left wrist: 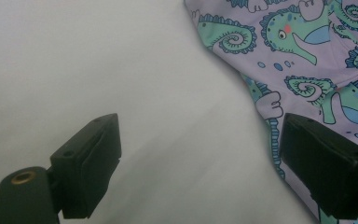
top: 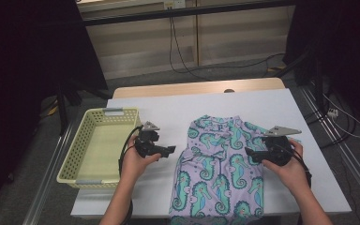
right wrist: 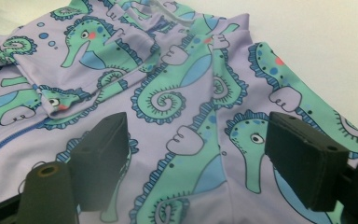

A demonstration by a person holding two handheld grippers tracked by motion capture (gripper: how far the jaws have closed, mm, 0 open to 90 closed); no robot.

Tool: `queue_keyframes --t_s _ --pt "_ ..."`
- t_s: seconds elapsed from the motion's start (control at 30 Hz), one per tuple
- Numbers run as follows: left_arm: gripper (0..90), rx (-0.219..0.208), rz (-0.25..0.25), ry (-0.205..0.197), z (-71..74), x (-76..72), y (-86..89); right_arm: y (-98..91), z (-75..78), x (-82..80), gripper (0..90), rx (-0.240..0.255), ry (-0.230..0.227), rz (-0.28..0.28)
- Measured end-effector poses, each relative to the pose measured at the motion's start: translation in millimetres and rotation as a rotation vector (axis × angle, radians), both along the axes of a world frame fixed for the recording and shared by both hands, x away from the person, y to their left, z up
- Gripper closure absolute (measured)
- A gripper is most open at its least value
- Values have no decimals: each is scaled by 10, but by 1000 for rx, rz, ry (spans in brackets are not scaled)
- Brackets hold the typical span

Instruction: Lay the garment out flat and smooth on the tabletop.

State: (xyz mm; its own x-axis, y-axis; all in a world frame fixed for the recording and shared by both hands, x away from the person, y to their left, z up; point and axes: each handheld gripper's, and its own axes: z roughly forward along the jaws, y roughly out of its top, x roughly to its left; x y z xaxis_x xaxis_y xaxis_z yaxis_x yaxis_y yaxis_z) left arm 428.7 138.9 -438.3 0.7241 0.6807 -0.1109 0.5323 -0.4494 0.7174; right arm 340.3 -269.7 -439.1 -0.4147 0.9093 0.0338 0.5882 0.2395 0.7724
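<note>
High view: a lilac garment point(top: 220, 164) printed with green seahorses is lying flat on the white bench point(top: 168, 110), its lower end reaching the near edge. The left tool point(top: 168, 151) is being held just beside the garment's left border, over bare bench, with its tips pointing towards the cloth. The right tool point(top: 251, 154) is being held over the garment's right part, tips pointing inward. A yellow perforated basket point(top: 77, 154) is standing at the bench's left side, just beyond the left hand point(top: 138, 161).

Left gripper view: the jaws of the left tool point(left wrist: 200, 154) are standing wide, with nothing being gripped between them. Bare bench point(left wrist: 98, 60) is lying under the left jaw and the gap; the garment's edge point(left wrist: 307, 60) is running under the right jaw.

Right gripper view: the jaws of the right tool point(right wrist: 196, 158) are standing wide and nothing is being clamped. The garment point(right wrist: 177, 93) is lying spread beneath both jaws and across the gap; whether the pads are touching the cloth cannot be told.
</note>
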Motion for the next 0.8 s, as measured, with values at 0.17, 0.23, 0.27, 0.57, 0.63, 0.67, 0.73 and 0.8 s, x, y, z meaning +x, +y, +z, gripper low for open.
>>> queue_keyframes --t_s 0.17,0.23,0.27,0.57,0.63,0.67,0.73,0.8 --pt "130 -7 1 -3 5 2 9 -50 2 -3 224 -1 2 -10" --pt "127 -6 -3 2 3 8 12 -77 18 -4 224 7 -4 -16" --pt "125 -7 -3 3 2 11 14 -95 25 -5 224 6 -6 -16" --pt "120 -11 -2 8 1 27 6 -313 47 -14 230 4 -10 -65" --pt "117 -11 -6 6 12 29 7 -342 50 -11 229 6 -11 -70" --pt "116 -2 -11 -2 23 33 17 -354 56 -8 228 4 -13 -73" --pt "115 -6 -7 -2 35 29 26 -370 70 -4 225 4 -18 -75" --pt "114 -11 -5 -3 40 28 31 -381 77 -5 224 1 -21 -79"
